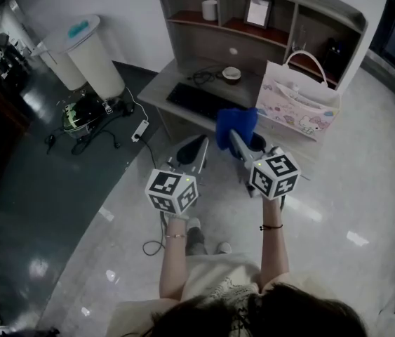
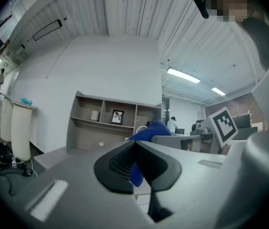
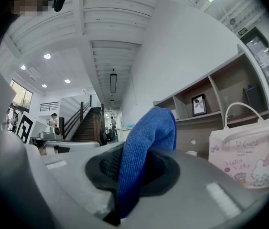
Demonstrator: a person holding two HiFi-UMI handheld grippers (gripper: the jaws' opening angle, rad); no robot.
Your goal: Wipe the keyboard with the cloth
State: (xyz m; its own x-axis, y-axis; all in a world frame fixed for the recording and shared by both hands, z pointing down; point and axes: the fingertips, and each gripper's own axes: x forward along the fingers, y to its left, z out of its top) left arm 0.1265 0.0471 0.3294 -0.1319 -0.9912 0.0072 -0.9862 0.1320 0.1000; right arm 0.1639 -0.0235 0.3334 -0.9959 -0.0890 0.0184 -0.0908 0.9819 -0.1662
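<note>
Here, cloth (image 3: 148, 132) clamped in right tongs (image 3: 136, 170), short of keyboard (image 1: 196, 101).

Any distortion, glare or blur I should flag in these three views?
Head view: sharp, with light glare on the glossy floor, darker at left. Left gripper view: strong fisheye, near jaws soft. Right gripper view: same fisheye, cloth crisp up close.

The cloth (image 1: 236, 123) hides one end (only) of the keyboard (image 1: 196, 101).
</note>
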